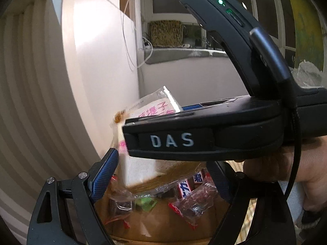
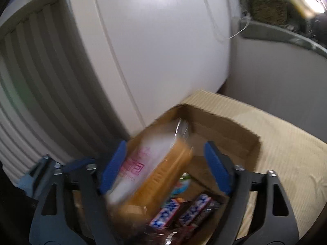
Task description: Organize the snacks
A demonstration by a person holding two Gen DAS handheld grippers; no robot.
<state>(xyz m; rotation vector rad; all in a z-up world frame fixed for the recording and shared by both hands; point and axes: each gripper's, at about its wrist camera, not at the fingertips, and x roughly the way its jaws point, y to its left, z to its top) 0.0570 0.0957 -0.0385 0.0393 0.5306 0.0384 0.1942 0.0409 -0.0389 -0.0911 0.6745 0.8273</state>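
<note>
Snacks lay gathered in an open brown cardboard box (image 2: 231, 134), which stood on a pale ribbed cloth (image 2: 286, 143) against a large white cabinet (image 2: 159, 47).

Largest item — a clear-wrapped loaf of sliced bread with pink lettering (image 2: 147, 169), leaning tilted in the box between the blue pads of the right gripper (image 2: 165, 167); the picture was blurred, and the right-hand pad stood clear of the wrapper, the fingers spread apart. Whether the left-hand pad touched it could not be told.

Left gripper (image 1: 161, 175) — fingers wide apart, nothing between them, poised above the box with the black body of the right gripper marked DAS crossing in front.

Smaller items on the box floor: chocolate bars in blue-and-white wrappers (image 2: 175, 212), side by side; a clear packet with red ends (image 1: 194, 204); a small green sweet (image 1: 146, 203).
</note>
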